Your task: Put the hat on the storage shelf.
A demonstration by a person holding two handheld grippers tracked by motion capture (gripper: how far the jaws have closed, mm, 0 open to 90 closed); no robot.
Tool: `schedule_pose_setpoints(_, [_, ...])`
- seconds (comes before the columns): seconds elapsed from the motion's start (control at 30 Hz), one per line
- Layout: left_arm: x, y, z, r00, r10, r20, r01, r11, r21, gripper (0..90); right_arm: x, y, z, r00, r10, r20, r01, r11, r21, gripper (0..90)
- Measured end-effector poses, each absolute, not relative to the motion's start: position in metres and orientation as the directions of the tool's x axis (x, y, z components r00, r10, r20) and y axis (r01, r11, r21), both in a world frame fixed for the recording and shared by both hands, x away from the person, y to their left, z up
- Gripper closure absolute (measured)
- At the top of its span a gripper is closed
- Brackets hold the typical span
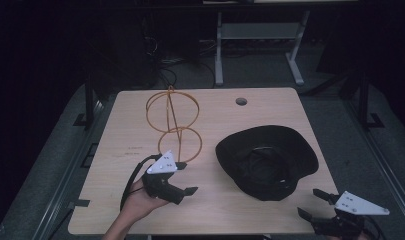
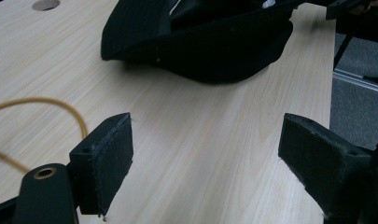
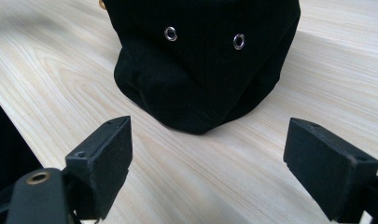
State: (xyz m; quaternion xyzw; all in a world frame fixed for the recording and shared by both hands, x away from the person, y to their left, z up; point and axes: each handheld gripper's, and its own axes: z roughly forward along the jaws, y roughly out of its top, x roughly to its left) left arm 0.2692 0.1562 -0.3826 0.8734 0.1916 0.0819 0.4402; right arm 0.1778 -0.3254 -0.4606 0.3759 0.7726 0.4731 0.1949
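Observation:
A black brimmed hat (image 1: pixel 266 159) lies upside down on the right half of the wooden table (image 1: pixel 130 150); its crown with two metal eyelets (image 3: pixel 203 60) faces the right gripper view. An orange wire stand (image 1: pixel 172 125) of two rings on a stem rises left of centre. My left gripper (image 1: pixel 186 179) sits just in front of the stand's base, held by a hand, jaws open and empty, with the hat's brim (image 2: pixel 196 42) ahead. My right gripper (image 1: pixel 314 204) hovers at the table's front right corner, open and empty, pointed at the hat.
A round cable hole (image 1: pixel 241 101) sits near the table's far edge. Beyond the table stand a desk frame (image 1: pixel 260 45) and loose cables on a dark floor. Bare tabletop lies between the two grippers.

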Motion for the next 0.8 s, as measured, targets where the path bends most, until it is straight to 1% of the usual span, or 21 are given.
schedule_pose_setpoints(0.27, [0.273, 0.133, -0.377, 0.931, 0.365, -0.017, 0.232, -0.554, 0.800, 17.4, 0.181, -0.323, -0.461, -0.650, 0.758, 0.049, 0.398, 0.285, 0.872, 15.1])
schedule_pose_setpoints(0.43, [0.276, 0.110, -0.369, 0.948, 0.319, -0.008, 0.199, -0.571, 0.796, 17.4, 0.179, -0.322, -0.460, -0.651, 0.757, 0.050, 0.397, 0.283, 0.873, 15.1])
schedule_pose_setpoints(0.8, [0.282, 0.074, -0.361, 0.966, 0.260, 0.004, 0.159, -0.601, 0.784, 17.4, 0.184, -0.322, -0.460, -0.660, 0.750, 0.047, 0.389, 0.287, 0.875, 15.1])
